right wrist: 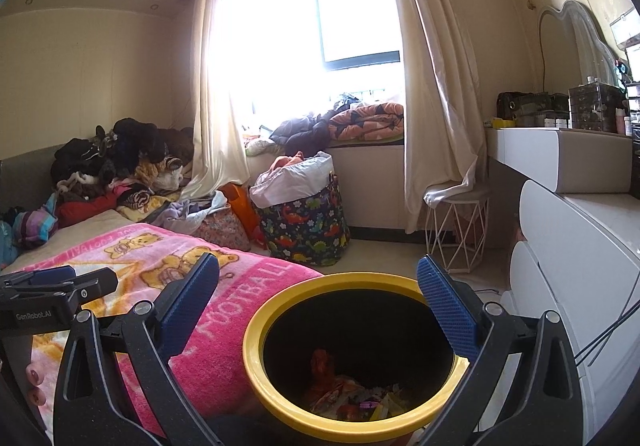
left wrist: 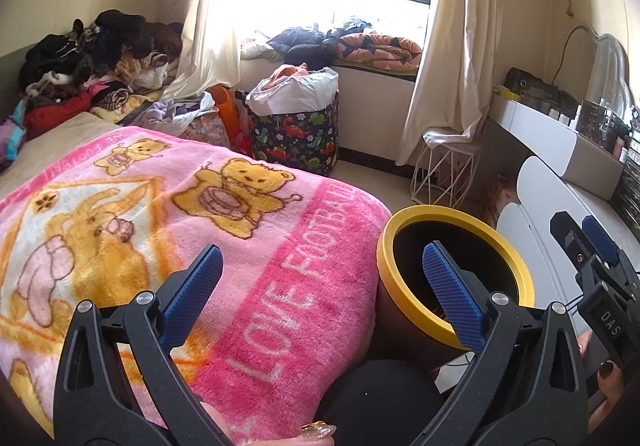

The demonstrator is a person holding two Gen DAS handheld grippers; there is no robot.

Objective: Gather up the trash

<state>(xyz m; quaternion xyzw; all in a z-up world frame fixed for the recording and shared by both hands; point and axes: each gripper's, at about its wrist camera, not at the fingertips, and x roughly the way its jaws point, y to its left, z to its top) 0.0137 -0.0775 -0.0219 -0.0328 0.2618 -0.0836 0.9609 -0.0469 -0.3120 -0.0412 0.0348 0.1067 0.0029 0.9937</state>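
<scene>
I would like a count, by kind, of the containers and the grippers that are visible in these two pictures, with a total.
Yellow-rimmed trash bin, with trash inside: 1
Dinosaur-print fabric basket: 1
White wire basket under the curtain: 1
Grippers, both with the fingers apart and empty: 2, left gripper and right gripper
Total: 5

Left wrist view looks forward and down over blanket (left wrist: 168, 213), bin (left wrist: 454, 278) close at lower right, right gripper (left wrist: 588, 246) at right edge. Right wrist view sits right of it, directly above bin (right wrist: 352, 358), looking into it, left gripper (right wrist: 56, 282) at left edge. Both face window (right wrist: 320, 25); both share blanket, bin, basket (left wrist: 296, 133), curtains.
</scene>
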